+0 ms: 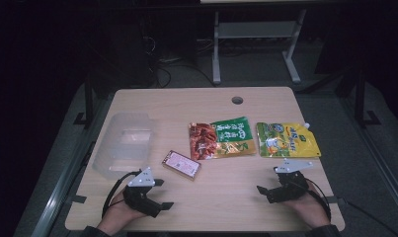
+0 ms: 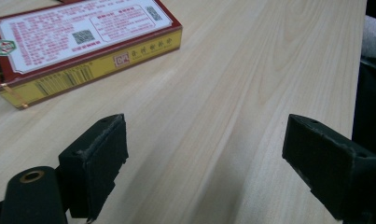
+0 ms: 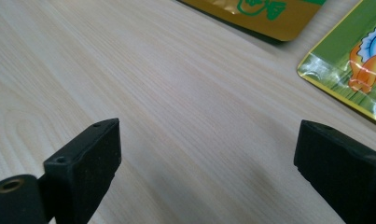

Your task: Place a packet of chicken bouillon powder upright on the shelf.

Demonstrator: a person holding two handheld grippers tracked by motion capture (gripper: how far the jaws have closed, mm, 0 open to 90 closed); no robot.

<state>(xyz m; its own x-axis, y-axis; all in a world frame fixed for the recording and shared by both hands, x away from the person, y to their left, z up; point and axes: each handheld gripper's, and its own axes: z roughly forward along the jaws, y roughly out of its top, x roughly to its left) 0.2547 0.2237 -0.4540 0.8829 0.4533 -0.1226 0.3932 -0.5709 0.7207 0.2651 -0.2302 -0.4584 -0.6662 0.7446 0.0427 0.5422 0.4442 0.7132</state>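
Left tongs (image 2: 204,154) agape; box (image 2: 78,42) edge cropped.

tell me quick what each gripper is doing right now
left gripper: open, holding nothing, near the red box.
right gripper: open, holding nothing.

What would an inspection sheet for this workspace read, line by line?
Surface: light wood table with a round hole near the far edge.
Job's things: red and yellow box lying flat, nearest the left gripper; clear plastic container at far left.
Clutter: red and green snack pouch; yellow-green spouted pouch.
Grippers: left gripper open, holding nothing; right gripper open, holding nothing.
Cables: black cable loops from the left gripper.
Surroundings: dark room, grey table frame beyond.
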